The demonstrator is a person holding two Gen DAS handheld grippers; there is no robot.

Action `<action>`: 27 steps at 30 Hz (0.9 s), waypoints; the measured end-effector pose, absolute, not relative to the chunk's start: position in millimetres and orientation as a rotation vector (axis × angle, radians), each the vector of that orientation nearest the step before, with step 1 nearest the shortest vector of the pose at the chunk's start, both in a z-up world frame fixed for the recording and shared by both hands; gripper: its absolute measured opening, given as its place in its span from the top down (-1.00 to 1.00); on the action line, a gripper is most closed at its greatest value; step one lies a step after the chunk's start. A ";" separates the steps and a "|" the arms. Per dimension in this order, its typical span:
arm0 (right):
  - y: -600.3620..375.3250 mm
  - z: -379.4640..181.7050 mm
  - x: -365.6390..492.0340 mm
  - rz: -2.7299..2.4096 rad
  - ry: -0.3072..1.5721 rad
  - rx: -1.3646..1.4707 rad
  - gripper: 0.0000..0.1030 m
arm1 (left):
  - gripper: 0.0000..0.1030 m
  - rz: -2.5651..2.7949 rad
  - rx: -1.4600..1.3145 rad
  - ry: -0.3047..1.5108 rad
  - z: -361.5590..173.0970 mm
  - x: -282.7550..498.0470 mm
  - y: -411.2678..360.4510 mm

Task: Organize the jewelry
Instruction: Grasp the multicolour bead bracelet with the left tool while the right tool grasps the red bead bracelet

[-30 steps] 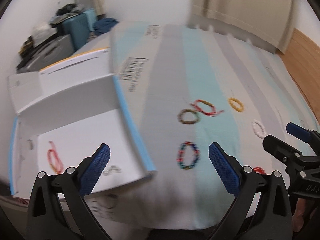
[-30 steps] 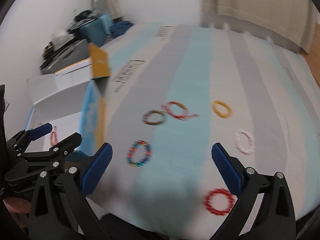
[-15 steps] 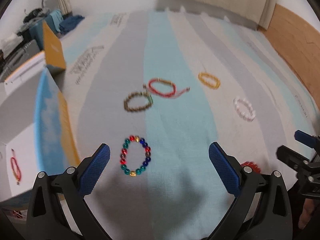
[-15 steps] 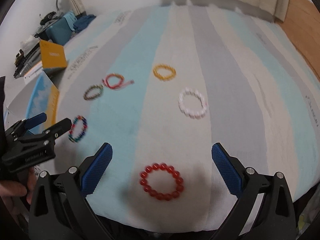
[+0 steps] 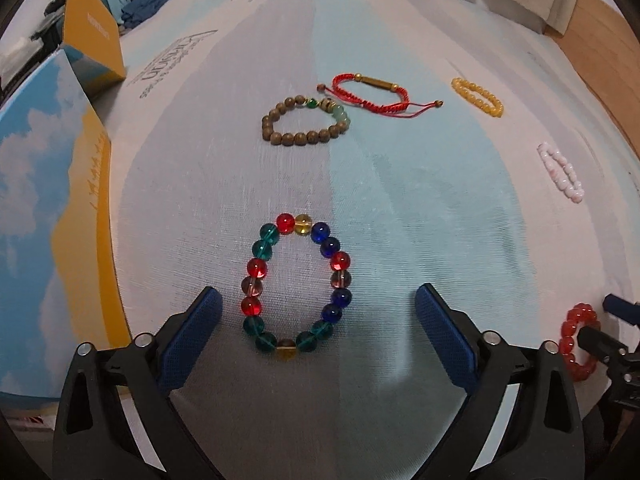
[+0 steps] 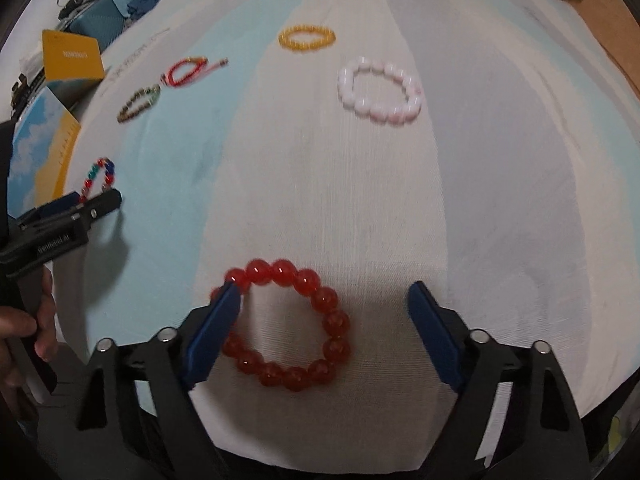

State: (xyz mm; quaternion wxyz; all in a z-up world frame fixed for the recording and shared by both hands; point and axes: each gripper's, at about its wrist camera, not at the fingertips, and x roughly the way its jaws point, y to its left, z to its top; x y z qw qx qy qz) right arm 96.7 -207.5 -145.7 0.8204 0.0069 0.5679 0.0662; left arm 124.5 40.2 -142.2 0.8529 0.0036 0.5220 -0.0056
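Both claws are wide apart: left claw (image 5: 316,312) around the multicolour bracelet (image 5: 298,286), right claw (image 6: 324,304) around the red bracelet (image 6: 286,324).

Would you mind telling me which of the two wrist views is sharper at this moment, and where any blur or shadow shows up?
Left wrist view: sharp, the multicoloured bracelet shows crisp beads with small highlights; the striped cloth bows from fisheye distortion. Right wrist view: softer, the pink bracelet and yellow bracelet are smeared; a grey shadow lies under the red bracelet.
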 end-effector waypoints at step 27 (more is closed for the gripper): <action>-216.0 -141.4 90.0 0.118 1.179 0.009 0.75 | 0.68 -0.009 0.020 1.133 -129.7 120.3 57.8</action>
